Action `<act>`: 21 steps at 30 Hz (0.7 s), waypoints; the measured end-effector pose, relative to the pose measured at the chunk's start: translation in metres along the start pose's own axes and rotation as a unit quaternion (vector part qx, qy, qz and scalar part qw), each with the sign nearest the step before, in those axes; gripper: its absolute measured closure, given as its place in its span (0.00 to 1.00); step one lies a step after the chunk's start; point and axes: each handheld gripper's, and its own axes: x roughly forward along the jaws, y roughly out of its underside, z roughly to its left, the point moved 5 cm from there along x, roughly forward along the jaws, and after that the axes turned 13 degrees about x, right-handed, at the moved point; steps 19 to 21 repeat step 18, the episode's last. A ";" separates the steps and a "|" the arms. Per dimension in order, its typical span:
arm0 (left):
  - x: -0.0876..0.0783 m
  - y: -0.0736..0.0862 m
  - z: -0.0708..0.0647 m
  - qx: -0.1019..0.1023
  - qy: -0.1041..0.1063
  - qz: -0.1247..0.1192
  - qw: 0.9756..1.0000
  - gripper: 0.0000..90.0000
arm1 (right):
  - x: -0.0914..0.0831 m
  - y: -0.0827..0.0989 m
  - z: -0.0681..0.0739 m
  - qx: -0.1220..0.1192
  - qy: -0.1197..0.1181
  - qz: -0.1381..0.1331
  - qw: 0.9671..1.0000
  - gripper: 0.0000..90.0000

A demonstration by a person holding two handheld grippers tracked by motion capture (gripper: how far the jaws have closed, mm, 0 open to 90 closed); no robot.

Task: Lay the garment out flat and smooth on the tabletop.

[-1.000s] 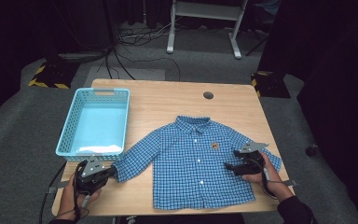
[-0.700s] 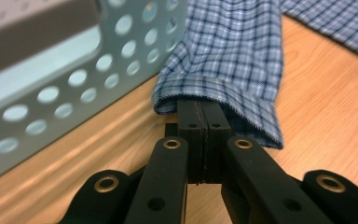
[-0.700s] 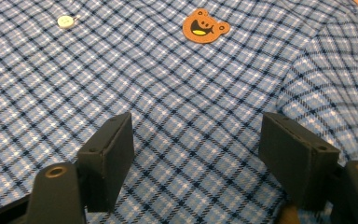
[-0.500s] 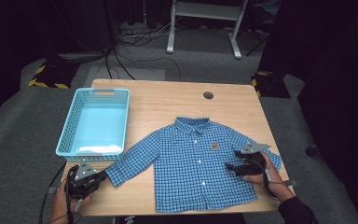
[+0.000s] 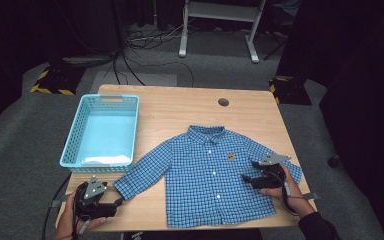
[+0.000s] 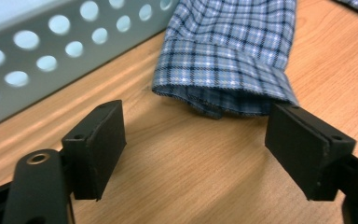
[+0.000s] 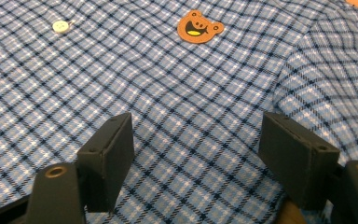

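Note:
A small blue checked shirt (image 5: pixel 207 175) lies flat and front up on the wooden table (image 5: pixel 180 112), sleeves spread. My left gripper (image 5: pixel 119 202) sits at the table's front left. Its jaws have just been opening and now stand wide, with nothing between them. In the left gripper view the sleeve cuff (image 6: pixel 223 88) rests on the wood just beyond my left gripper (image 6: pixel 193 126). My right gripper (image 5: pixel 246 178) hovers open over the shirt's other side. In the right gripper view, my right gripper (image 7: pixel 198 135) has checked cloth (image 7: pixel 168 84) under it, below a brown bear patch (image 7: pixel 199 26).
A light blue perforated basket (image 5: pixel 102 130) stands at the table's left, just behind the spread sleeve; its wall (image 6: pixel 37 60) is close in the left gripper view. A round cable hole (image 5: pixel 223 102) sits near the far edge. Bare wood lies between basket and collar.
My left gripper drew the sleeve cuff out toward the front left, then opened and let it go. The right gripper has stayed in place on the shirt.

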 end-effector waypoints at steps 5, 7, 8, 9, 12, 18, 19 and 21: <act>0.003 0.000 -0.001 0.005 -0.003 0.004 1.000 0.18 | 0.000 0.002 0.000 0.003 -0.001 -0.008 1.000 0.30; 0.003 0.001 -0.001 0.005 -0.003 0.001 1.000 0.17 | 0.000 0.002 0.000 0.003 0.000 -0.012 1.000 0.30; 0.003 0.001 -0.001 0.005 -0.003 0.001 1.000 0.17 | 0.000 0.002 0.000 0.004 0.000 -0.013 1.000 0.30; 0.003 0.001 -0.001 0.005 -0.004 0.001 1.000 0.17 | 0.000 0.003 0.000 0.004 -0.001 -0.015 1.000 0.30; 0.003 0.001 -0.001 0.005 -0.004 0.001 1.000 0.17 | 0.000 0.003 0.000 0.004 -0.002 -0.018 1.000 0.30; 0.003 0.001 -0.001 0.001 -0.005 0.002 1.000 0.17 | 0.000 0.004 -0.001 0.002 -0.006 -0.025 1.000 0.29; 0.003 0.001 -0.001 0.001 -0.005 0.002 1.000 0.17 | 0.000 0.004 -0.001 0.002 -0.006 -0.025 1.000 0.29; 0.003 0.001 -0.001 0.001 -0.005 0.002 1.000 0.17 | 0.000 0.004 -0.001 0.002 -0.006 -0.025 1.000 0.29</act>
